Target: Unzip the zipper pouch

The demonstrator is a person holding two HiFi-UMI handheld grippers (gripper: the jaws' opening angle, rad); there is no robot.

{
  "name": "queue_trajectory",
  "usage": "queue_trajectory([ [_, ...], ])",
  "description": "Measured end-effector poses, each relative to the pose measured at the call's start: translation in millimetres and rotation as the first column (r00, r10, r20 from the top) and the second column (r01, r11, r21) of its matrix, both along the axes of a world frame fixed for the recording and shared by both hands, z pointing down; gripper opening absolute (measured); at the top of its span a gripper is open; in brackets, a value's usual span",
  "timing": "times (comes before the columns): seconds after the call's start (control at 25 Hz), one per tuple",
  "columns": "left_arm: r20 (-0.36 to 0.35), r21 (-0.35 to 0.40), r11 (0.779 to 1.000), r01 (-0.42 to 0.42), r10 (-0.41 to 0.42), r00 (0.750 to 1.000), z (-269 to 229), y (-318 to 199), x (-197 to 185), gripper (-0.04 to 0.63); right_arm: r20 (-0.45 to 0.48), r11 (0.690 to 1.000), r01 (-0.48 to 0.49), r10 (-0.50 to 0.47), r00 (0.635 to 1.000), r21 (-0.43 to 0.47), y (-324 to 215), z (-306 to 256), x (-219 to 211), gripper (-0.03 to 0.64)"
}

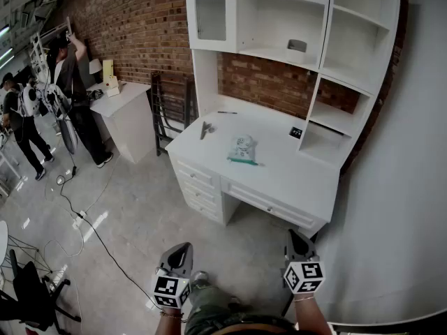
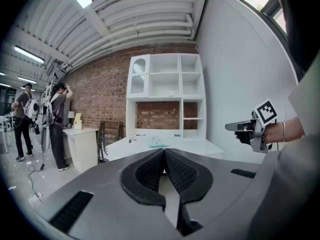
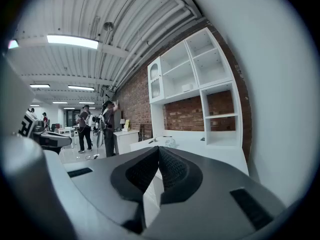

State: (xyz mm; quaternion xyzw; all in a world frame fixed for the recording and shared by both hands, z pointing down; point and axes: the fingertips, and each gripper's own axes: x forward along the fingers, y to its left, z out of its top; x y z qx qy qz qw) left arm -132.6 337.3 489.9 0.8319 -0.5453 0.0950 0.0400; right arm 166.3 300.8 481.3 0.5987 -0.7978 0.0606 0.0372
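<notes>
- Both claws are closed tight and hold nothing: the left gripper (image 2: 164,152) has its ribbed pads pressed together, and so does the right gripper (image 3: 159,149).
- They hang side by side at the person's waist, jaws pointing forward over bare floor (image 1: 230,250).
- Judged from this, the task has not begun. The zipper pouch (image 1: 242,147) lies flat and untouched on the white desk (image 1: 279,176), ahead of both claws and well apart from them.
- A teal strip, probably the zipper, runs along the pouch edge nearer the claws; whether it is done up is too small to tell.
- Everything is left to do: close the gap to the desk, pin the pouch with one claw, catch the slider with the other and draw it along.
- Nothing stands between the claws and the desk front.
- Beyond the pouch rises a shelf hutch (image 1: 349,40). A small grey tool (image 1: 205,128) lies on the desk to the pouch's left, and a little black item (image 1: 296,132) lies to its right; both are clear of it.
- Far off to the left gripper's side are a cable (image 1: 91,229) on the floor, a small cabinet (image 1: 133,124) and two people (image 1: 73,89).
</notes>
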Motion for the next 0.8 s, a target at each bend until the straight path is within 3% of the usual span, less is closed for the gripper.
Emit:
queue_trajectory([
  [0.52, -0.017, 0.05, 0.997, -0.052, 0.053, 0.998, -8.1, 0.4, 10.1, 0.002, -0.023, 1.0, -0.004, 0.004, 1.0, 0.0, -0.6, -0.5, 1.9, 0.002],
  [0.8, -0.021, 0.038, 0.998, -0.048, 0.049, 0.999, -3.1, 5.9, 4.9, 0.003, 0.0, 1.0, -0.017, 0.017, 1.0, -0.012, 0.7, 2.0, -3.4, 0.002],
])
